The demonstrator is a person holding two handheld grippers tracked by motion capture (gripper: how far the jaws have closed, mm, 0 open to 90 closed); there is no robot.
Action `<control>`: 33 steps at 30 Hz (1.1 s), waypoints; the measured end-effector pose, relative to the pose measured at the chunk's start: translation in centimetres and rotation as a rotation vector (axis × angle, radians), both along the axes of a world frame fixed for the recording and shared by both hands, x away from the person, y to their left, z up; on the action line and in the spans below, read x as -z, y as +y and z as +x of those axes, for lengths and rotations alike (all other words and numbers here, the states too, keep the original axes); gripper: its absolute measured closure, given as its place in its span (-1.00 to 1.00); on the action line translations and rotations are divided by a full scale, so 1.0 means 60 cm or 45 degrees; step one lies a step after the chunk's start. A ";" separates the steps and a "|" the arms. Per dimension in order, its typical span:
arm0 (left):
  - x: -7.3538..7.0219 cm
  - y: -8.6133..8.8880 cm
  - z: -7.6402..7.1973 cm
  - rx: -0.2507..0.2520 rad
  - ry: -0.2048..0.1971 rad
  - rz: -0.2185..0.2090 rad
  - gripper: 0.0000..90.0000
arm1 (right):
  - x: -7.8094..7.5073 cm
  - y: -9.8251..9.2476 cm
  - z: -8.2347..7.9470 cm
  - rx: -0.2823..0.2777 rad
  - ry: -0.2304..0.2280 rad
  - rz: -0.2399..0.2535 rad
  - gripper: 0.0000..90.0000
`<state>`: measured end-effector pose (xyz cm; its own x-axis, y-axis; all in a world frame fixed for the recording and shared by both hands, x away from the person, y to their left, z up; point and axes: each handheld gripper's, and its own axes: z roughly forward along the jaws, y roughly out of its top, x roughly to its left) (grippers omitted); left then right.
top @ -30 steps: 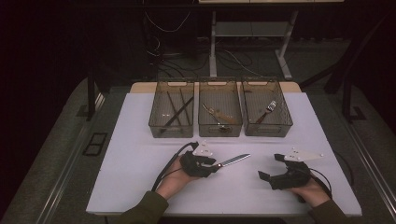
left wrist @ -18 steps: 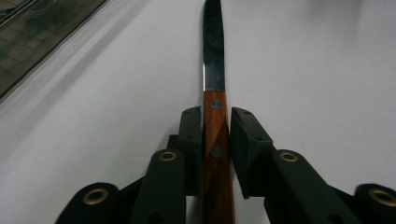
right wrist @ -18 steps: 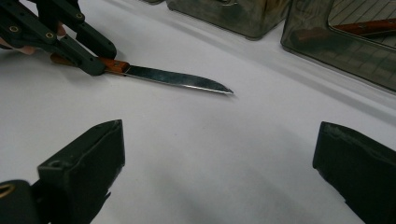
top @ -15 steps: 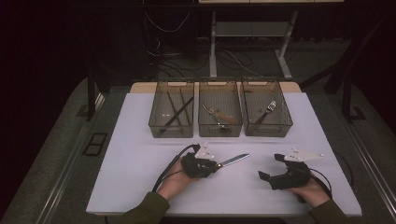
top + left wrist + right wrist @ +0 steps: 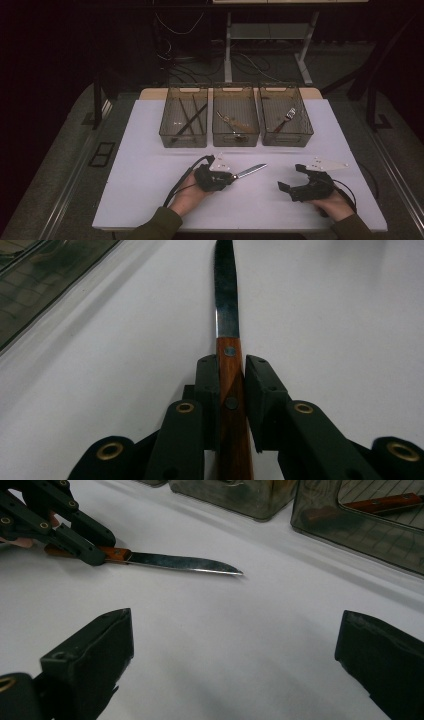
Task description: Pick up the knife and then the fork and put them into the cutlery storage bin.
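The left hand-held gripper [image 5: 231,177] is clamping the wooden handle of a knife [image 5: 250,171] between its 2 jaws, and the blade is pointing out low over the white table [image 5: 145,150], just in front of the 3 bins [image 5: 236,116]. Judging from the cutlery already lying in those bins, the person is probably sorting, so the grip should be staying firm and the blade level while it is carried over a rim. The right hand-held gripper [image 5: 291,176] is resting wide open and empty on the table, well apart from the knife.
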<state>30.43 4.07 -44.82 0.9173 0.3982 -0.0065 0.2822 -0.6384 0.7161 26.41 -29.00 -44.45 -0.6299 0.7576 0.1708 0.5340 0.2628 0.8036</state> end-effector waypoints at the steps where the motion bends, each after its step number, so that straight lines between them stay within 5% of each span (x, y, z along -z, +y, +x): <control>1: -0.003 0.002 0.000 0.001 -0.006 -0.002 0.70 | 0.000 0.000 0.000 0.001 0.004 0.003 -0.94; 8: -0.026 0.015 -0.003 -0.050 -0.027 -0.081 0.70 | -0.009 0.001 0.005 -0.005 0.056 0.064 -0.94; 17: -0.061 0.018 -0.020 -0.073 -0.075 -0.160 0.70 | -0.035 0.025 0.008 -0.056 0.022 0.127 -0.84; 27: -0.085 0.021 -0.026 -0.091 -0.119 -0.238 0.70 | -0.050 0.075 0.027 -0.143 0.017 0.276 -0.30; 33: -0.091 0.019 -0.027 -0.101 -0.132 -0.268 0.70 | -0.050 0.098 0.045 -0.185 0.079 0.414 -0.05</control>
<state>28.81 5.19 -39.38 0.8834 0.4685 -0.0040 0.2431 -0.4510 0.8588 29.08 -23.11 -41.47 -0.7082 0.5607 0.4290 0.5599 0.0758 0.8251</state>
